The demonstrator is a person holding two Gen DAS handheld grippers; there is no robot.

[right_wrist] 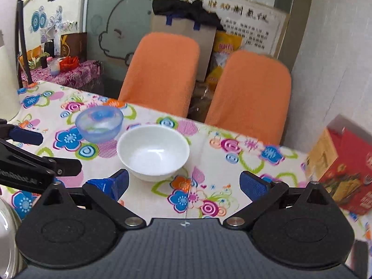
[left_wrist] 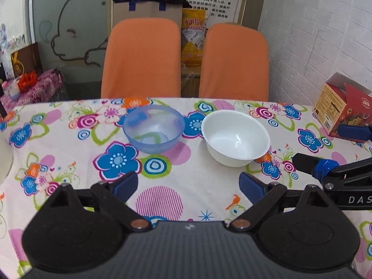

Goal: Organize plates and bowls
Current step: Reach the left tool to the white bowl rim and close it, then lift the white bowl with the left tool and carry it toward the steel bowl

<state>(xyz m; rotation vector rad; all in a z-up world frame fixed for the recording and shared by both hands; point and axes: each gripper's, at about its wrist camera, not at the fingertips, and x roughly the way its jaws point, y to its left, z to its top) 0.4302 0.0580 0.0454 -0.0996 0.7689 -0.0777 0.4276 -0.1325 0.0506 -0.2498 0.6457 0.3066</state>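
While two bowls wait side by side on a floral tablecloth (left_wrist: 69, 162), neither has been taken up. A glossy white round bowl (left_wrist: 236, 137), likely ceramic or melamine, sits upright just right of a translucent blue plastic bowl (left_wrist: 153, 129), the pair near but apart, at the far side of the table before two orange-covered chairs (left_wrist: 141, 58). By its look the white bowl is stiff, smooth and possibly breakable, best pinched over the rim wall; the blue one appears light and slightly flexible, apt to slide on cloth. The left gripper (left_wrist: 188, 187) hovers spread wide and empty short of both bowls. The right gripper (right_wrist: 183, 186) is likewise spread and empty, its left pad close to the white bowl's (right_wrist: 153, 152) near wall; contact cannot be judged. A red printed carton (left_wrist: 341, 114) stands at the table's right edge. No plates show clearly; a pale curved object at the right-wrist view's lower left corner is cut off and unidentifiable.
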